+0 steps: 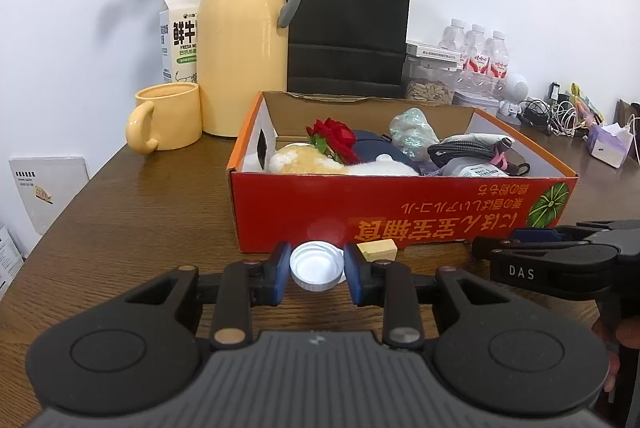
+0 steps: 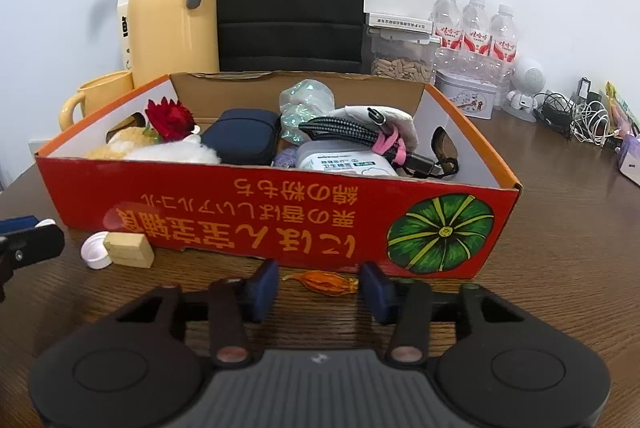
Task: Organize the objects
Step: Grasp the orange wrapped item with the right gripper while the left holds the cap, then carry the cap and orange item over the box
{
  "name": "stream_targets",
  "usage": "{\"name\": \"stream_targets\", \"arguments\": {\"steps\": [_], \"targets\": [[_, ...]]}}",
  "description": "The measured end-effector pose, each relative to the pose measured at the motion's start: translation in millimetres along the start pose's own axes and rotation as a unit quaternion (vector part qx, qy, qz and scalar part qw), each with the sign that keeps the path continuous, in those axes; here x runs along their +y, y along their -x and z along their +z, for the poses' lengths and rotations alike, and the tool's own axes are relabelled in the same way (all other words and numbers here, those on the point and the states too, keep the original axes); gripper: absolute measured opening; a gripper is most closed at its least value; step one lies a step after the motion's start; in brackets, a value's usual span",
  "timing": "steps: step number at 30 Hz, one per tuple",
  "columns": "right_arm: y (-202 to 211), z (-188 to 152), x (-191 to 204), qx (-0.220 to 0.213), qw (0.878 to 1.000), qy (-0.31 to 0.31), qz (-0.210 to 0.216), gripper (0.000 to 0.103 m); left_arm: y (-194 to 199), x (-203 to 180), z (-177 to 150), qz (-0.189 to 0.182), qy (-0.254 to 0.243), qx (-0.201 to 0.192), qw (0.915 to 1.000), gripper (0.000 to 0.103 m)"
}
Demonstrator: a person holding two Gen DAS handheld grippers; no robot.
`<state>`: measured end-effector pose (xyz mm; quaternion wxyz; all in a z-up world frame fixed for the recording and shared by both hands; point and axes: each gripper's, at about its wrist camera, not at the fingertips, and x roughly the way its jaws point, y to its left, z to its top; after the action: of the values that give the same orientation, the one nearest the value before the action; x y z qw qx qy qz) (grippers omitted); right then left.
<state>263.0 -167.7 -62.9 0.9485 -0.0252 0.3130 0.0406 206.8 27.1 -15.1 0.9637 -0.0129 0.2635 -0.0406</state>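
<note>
Left wrist view showed the left tongs (image 1: 316, 268) spread around a white bottle cap (image 1: 317, 266) on the table (image 1: 140, 212), pads at either side, not visibly pinching it. A small wooden block (image 1: 377, 250) lay just beside the cap, against the red cardboard box (image 1: 400, 204). The right tongs (image 2: 319, 286) stood released too, bracketing an orange wrapper (image 2: 325, 282) before the box front. The box already held a red rose (image 2: 169, 120), a navy case (image 2: 244, 140), a cable bundle (image 2: 352, 138) and more. I judged the sorting mostly done; cap, block and wrapper remained outside.
</note>
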Motion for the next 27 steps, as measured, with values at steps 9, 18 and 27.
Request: {"name": "stream_targets", "arguments": {"steps": [9,18,27], "targets": [[2.4,-1.0,1.4,-0.003,1.0,0.004,0.011,0.04,0.7,-0.6,-0.7,-0.001,0.0,0.0,1.0,0.03],[20.0,-1.6,3.6,-0.037,0.999,0.012,0.037,0.04,2.4,0.5,-0.6,-0.001,0.001,-0.006,1.0,0.03],[49.6,7.2,7.7,-0.099,0.992,0.022,0.071,0.039,20.3,2.1,15.4,0.014,0.006,-0.05,0.9986,0.03]]}}
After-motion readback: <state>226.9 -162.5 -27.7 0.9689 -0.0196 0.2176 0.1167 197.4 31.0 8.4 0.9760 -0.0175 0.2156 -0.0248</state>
